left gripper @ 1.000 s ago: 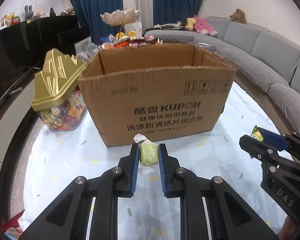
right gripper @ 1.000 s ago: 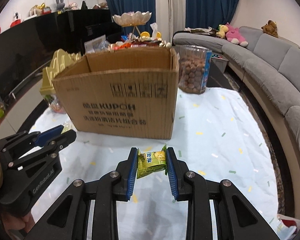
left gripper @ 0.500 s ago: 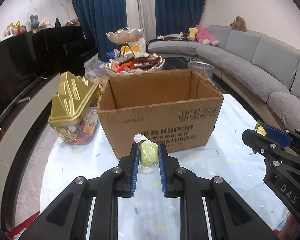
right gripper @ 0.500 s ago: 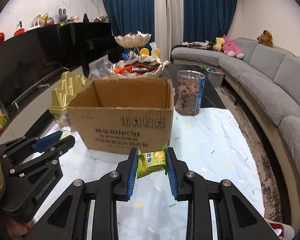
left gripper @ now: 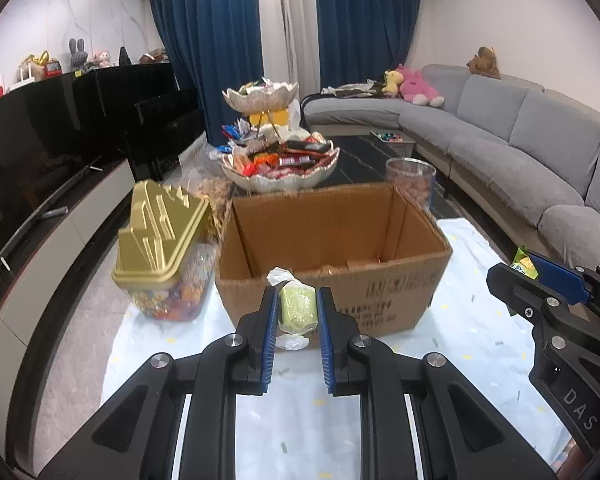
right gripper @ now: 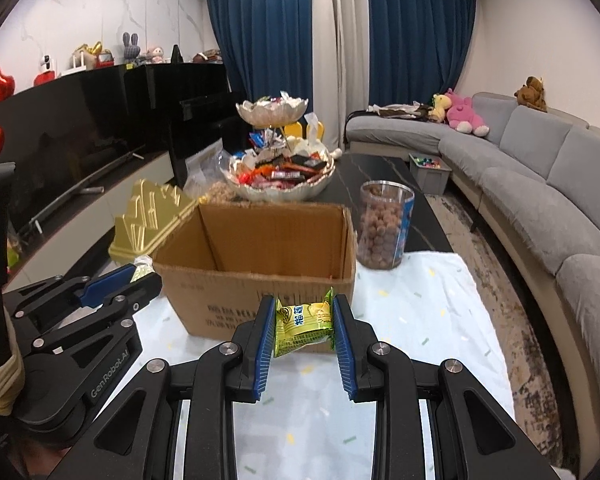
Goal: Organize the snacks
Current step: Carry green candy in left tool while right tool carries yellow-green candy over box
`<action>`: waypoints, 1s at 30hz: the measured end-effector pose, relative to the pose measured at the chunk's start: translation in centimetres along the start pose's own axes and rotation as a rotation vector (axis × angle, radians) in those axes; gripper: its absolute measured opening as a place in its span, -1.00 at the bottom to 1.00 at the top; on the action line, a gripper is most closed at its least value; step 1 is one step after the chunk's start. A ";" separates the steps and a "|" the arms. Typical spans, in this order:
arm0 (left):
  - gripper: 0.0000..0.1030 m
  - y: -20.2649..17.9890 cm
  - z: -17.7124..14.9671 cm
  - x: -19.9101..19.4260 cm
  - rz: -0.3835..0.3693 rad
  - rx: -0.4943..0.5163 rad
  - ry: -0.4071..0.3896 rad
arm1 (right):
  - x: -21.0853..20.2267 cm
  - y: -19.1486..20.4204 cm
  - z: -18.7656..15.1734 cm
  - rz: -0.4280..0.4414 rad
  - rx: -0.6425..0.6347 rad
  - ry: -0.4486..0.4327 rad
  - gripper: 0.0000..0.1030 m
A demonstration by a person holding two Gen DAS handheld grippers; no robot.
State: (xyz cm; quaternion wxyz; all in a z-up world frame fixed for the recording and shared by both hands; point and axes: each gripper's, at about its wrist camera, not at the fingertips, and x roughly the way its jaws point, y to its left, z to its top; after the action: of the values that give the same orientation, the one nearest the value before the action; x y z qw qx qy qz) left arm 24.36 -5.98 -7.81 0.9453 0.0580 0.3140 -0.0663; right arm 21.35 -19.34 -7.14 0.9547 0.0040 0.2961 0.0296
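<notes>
My left gripper (left gripper: 298, 312) has its jaws clamped on a pale green wrapped candy (left gripper: 297, 306); my right gripper (right gripper: 303, 325) has its jaws clamped on a yellow-green snack packet (right gripper: 304, 327). Both hang above the tabletop (right gripper: 428, 312), just before the open cardboard box (left gripper: 332, 260). Beyond stand a gold-lidded jar (left gripper: 160, 248) and tiered candy bowls (right gripper: 278, 176).

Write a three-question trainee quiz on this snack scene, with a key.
1. True or false: the left gripper is shut on a pale green candy.
2. What does the right gripper hold? A) a yellow-green packet B) a spoon C) nothing
3. Fill in: the box is open at the ____.

Key: 1 true; 2 A; 3 top.
</notes>
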 end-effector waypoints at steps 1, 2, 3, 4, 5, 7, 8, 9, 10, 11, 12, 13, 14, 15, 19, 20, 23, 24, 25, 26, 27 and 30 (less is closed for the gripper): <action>-0.61 0.1 0.4 0.0 0.001 -0.001 -0.005 | 0.0 0.0 0.4 0.001 0.002 -0.006 -0.42; -0.61 0.1 0.9 0.0 0.003 -0.002 -0.011 | 0.0 0.0 0.8 0.002 0.005 -0.010 -0.42; -0.61 0.2 1.1 0.1 0.005 -0.003 -0.014 | 0.0 -0.1 1.1 0.003 0.006 -0.014 -0.42; -0.61 0.3 1.5 0.2 0.008 -0.006 -0.017 | 0.0 0.0 1.5 0.002 0.006 -0.020 -0.42; -0.61 0.4 1.9 0.2 0.011 -0.009 -0.019 | 0.1 0.0 1.9 0.003 0.005 -0.024 -0.42; -0.61 0.6 2.5 0.4 0.013 -0.013 -0.023 | 0.3 0.0 2.5 0.005 0.004 -0.027 -0.42; -0.61 0.6 2.6 0.5 0.015 -0.013 -0.024 | 0.5 0.1 2.8 0.005 0.005 -0.028 -0.42; -0.61 0.7 3.0 0.6 0.017 -0.014 -0.026 | 0.6 0.2 3.1 0.006 0.006 -0.029 -0.42; -0.61 0.8 3.1 0.7 0.019 -0.016 -0.027 | 0.6 0.2 3.2 0.006 0.006 -0.031 -0.42; -0.61 0.8 3.3 0.8 0.021 -0.017 -0.029 | 0.7 0.3 3.5 0.006 0.005 -0.033 -0.42; -0.61 1.0 3.4 0.8 0.022 -0.019 -0.031 | 0.7 0.3 3.6 0.007 0.003 -0.035 -0.42; -0.61 1.1 3.6 0.9 0.022 -0.020 -0.032 | 0.8 0.4 3.9 0.007 0.002 -0.037 -0.42; -0.61 1.1 3.8 1.0 0.023 -0.020 -0.034 | 0.9 0.4 4.1 0.007 0.001 -0.039 -0.42; -0.61 1.2 3.9 1.1 0.024 -0.020 -0.035 | 1.1 0.5 4.4 0.007 0.000 -0.040 -0.42; -0.61 1.4 4.8 1.9 0.023 -0.022 -0.035 | 1.9 0.8 5.2 0.002 -0.003 -0.046 -0.42; -0.61 1.4 5.0 2.1 0.024 -0.022 -0.036 | 2.2 0.8 5.5 0.000 -0.003 -0.046 -0.42; -0.61 1.4 5.5 2.9 0.019 -0.022 -0.032 | 2.9 0.9 6.1 -0.004 -0.002 -0.047 -0.42; -0.61 1.4 5.6 3.0 0.017 -0.022 -0.030 | 3.2 0.9 6.4 -0.006 -0.002 -0.048 -0.42; -0.61 1.5 5.8 3.3 0.017 -0.023 -0.029 | 3.5 0.8 6.6 -0.007 -0.002 -0.049 -0.42; -0.61 1.5 6.0 3.7 0.015 -0.024 -0.028 | 3.8 0.7 6.8 -0.009 -0.003 -0.049 -0.42; -0.61 1.5 6.2 4.0 0.015 -0.025 -0.027 | 4.1 0.7 7.1 -0.011 -0.002 -0.049 -0.42; -0.61 1.7 6.6 4.8 0.016 -0.025 -0.025 | 4.9 0.7 7.6 -0.013 -0.001 -0.046 -0.42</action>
State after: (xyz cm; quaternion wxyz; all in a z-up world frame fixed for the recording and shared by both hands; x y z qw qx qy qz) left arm 32.31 -5.71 -5.31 0.9504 0.0477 0.3024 -0.0554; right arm 29.65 -18.31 -3.57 0.9614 0.0021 0.2742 0.0235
